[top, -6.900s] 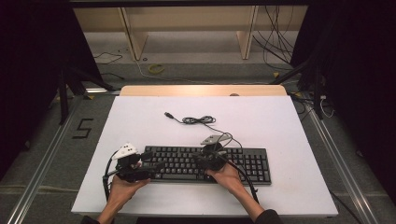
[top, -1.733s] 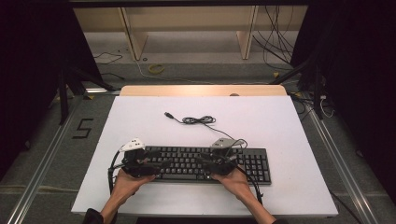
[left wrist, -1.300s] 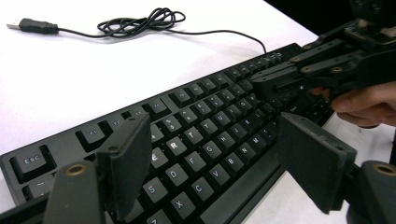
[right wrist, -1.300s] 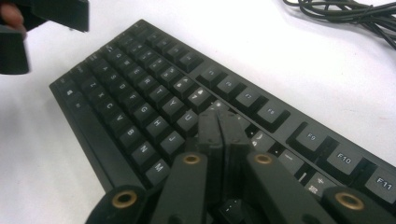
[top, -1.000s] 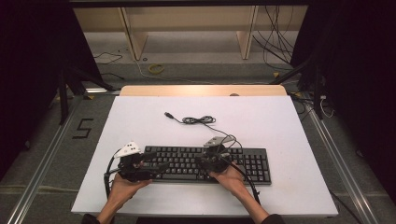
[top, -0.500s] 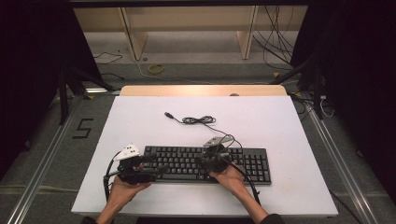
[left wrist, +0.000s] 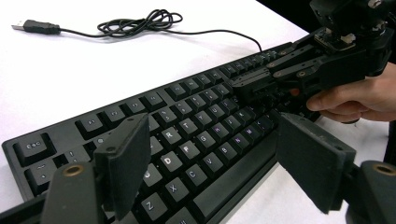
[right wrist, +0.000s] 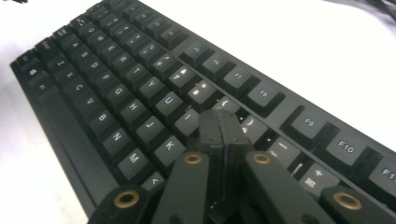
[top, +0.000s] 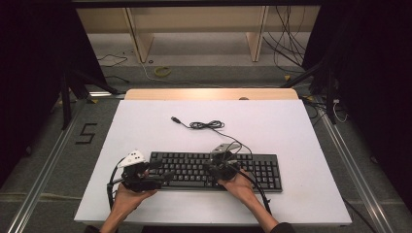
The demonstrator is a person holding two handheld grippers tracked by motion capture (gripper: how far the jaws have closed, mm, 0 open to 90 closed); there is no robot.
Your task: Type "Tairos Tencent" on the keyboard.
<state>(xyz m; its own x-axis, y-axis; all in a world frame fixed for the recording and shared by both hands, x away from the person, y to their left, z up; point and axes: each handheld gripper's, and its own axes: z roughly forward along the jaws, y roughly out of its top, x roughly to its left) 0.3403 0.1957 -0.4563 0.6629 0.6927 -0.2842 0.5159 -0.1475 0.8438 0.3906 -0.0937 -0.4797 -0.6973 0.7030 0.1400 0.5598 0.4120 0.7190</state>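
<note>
Bright light from above makes the white desk (top: pixel 291 126) glare. The room around is dark. Close-up pictures look blurry at the edges.

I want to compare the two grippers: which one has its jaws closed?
The right gripper, pressing on the keyboard near the O key. The left gripper has jaws wide apart.

Left tongs (top: pixel 163 175): jaws spread wide, nothing between pads, held low and near level in left hand (top: pixel 127 196). Right tongs (right wrist: pixel 219 128): jaws pressed together, tips angled down, gripped by right hand (top: pixel 239 183). Forearms enter from bottom edge.
</note>
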